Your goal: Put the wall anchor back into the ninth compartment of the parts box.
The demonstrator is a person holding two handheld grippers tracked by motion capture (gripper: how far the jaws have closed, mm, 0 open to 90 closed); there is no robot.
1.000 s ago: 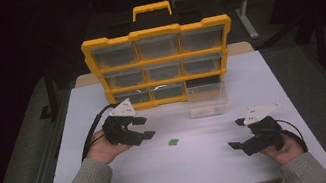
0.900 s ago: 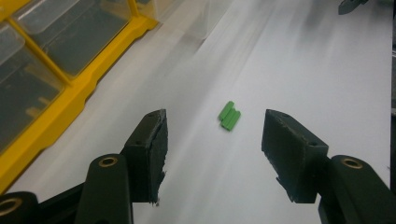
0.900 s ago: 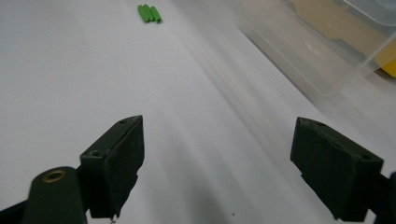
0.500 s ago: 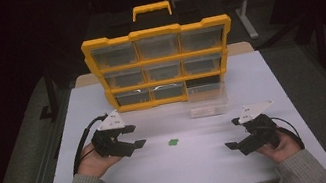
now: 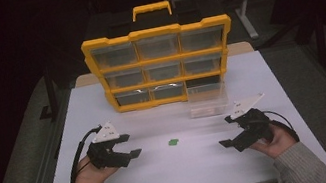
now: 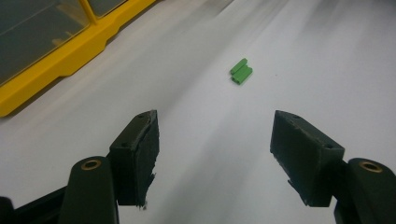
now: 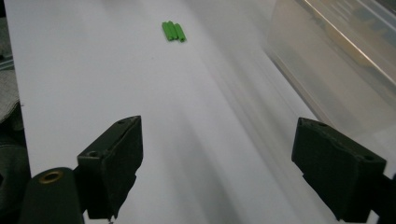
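Note:
A small green ribbed part (image 5: 173, 142) (image 6: 241, 71) (image 7: 173, 31) lies on the white table (image 5: 185, 169) between my two hands. My left gripper (image 5: 127, 146) (image 6: 215, 154) rests low at the table's left, pointing toward the part from a short way off. Its jaws have just been opening and stand wide with nothing between them. My right gripper (image 5: 227, 132) (image 7: 217, 172) hovers at the right, jaws open and empty, also aimed at the green part. A clear plastic drawer (image 5: 208, 99) (image 7: 341, 51) sits out on the table.
A yellow organiser (image 5: 161, 64) (image 6: 51, 42) with several clear drawers stands upright at the table's back; its lower right slot is empty. The clear drawer lies just in front of that slot. Dark floor and table legs surround the table.
My left hand has slid back toward the near left and lower, its jaws spreading wider. My right hand has lifted slightly. The green part has not moved.

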